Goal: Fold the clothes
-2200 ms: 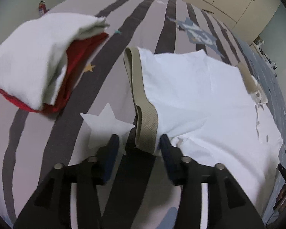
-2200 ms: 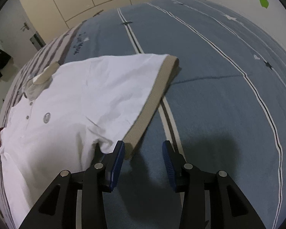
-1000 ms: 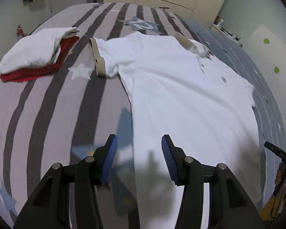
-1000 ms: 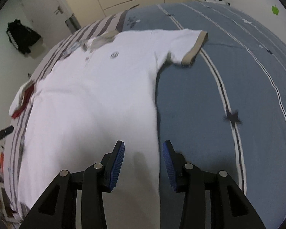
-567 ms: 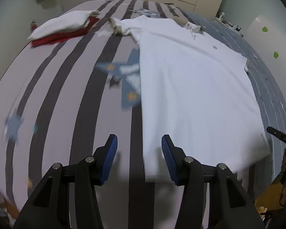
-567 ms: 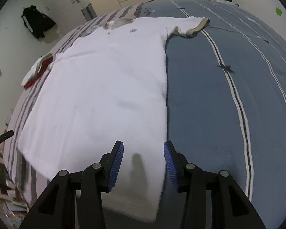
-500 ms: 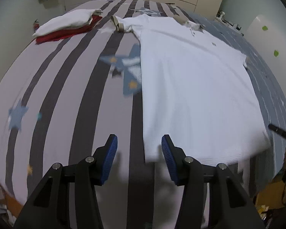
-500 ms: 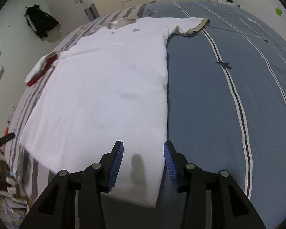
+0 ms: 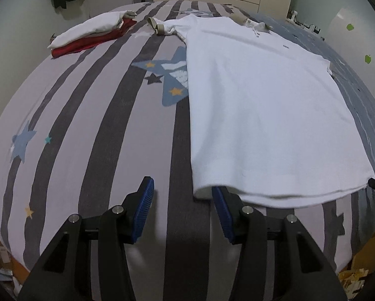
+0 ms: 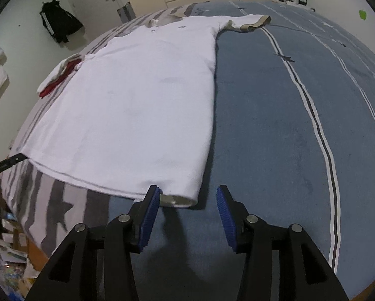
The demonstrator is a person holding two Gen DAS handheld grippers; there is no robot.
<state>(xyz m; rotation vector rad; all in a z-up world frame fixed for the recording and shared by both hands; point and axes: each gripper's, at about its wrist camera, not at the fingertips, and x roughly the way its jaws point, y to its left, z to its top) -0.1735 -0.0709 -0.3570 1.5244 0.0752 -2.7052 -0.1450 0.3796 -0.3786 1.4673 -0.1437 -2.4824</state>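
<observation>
A white polo shirt (image 9: 257,105) with tan sleeve cuffs lies spread flat, front up, on the bed, collar at the far end. My left gripper (image 9: 182,190) is open just above the cover at the hem's left corner. That corner lies between the fingers, near the right pad (image 9: 222,208), and is not pinched. My right gripper (image 10: 187,193) is open at the hem's right corner of the shirt (image 10: 142,95). Here the corner sits beside the left pad (image 10: 149,210), loose.
A folded stack of white and red clothes (image 9: 92,35) lies at the far left of the bed. The cover is grey-striped (image 9: 87,125) on the left and blue (image 10: 275,125) on the right. The bed's near edge drops to floor clutter (image 10: 9,263).
Both grippers have drawn back from the sleeves along the shirt's sides to its hem corners and come lower. The shirt stays flat. Both stay open with nothing gripped.
</observation>
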